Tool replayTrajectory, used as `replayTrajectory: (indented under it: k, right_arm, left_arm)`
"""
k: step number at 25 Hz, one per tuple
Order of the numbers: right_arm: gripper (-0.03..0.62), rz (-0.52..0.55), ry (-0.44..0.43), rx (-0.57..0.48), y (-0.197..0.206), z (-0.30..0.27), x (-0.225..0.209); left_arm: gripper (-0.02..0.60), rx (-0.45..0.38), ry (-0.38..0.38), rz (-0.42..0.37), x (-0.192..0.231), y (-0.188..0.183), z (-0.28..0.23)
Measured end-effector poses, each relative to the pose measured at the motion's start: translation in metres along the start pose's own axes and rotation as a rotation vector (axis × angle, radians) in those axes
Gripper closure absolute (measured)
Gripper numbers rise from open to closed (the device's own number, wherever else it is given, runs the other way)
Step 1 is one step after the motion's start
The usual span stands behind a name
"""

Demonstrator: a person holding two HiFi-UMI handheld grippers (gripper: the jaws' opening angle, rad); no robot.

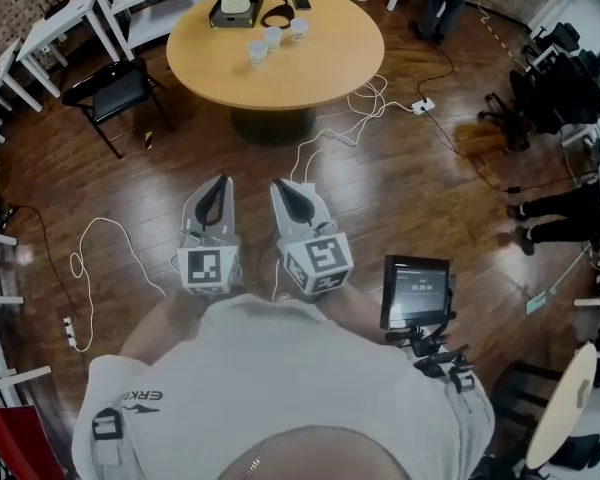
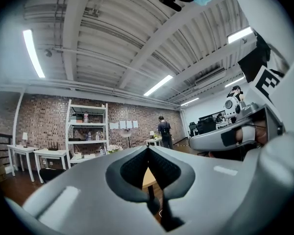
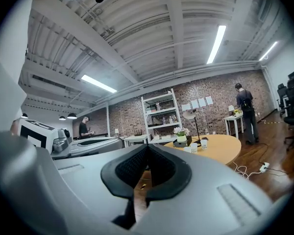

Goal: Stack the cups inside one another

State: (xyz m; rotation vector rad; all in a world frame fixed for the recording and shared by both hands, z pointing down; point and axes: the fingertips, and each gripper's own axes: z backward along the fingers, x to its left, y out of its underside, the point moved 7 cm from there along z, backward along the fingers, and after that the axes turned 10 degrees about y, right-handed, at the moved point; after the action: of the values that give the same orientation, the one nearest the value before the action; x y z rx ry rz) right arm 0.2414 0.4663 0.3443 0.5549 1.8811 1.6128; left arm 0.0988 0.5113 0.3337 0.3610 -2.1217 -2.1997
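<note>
Three cups (image 1: 272, 36) upright on the round table (image 1: 325, 78), well ahead of the left gripper (image 1: 218, 184) and right gripper (image 1: 293, 186), both shut on nothing; lead with the right, seemingly marginally nearer.

Person wears a white T-shirt (image 1: 280, 388), short sleeves, w/ dark lettering (image 1: 140, 398) + a small logo on the L sleeve and a dark strap buckle (image 1: 107, 424) just below it. L tool (image 1: 220, 186) & R tool (image 1: 292, 190): light-grey tapered plastic shells, black ribbed pads (image 2: 134, 168) lining a teardrop-shaped gap. Each carries a grey cube (image 1: 208, 267) w/ blk-and-wht square markers at the rear.
</note>
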Motion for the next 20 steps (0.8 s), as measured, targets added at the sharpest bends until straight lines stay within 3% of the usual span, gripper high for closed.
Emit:
replayTrajectory:
  k: [7, 20]
  right_arm:
    - [0.58, 0.029, 0.098, 0.006, -0.007, -0.07, -0.013]
    - [0.58, 0.078, 0.221, -0.002, -0.038, -0.229, 0.008]
  left_arm:
    - [0.58, -0.031, 0.079, 0.049, 0.054, 0.015, -0.062]
    - [0.58, -0.066, 0.189, 0.073, 0.212, 0.02, -0.157]
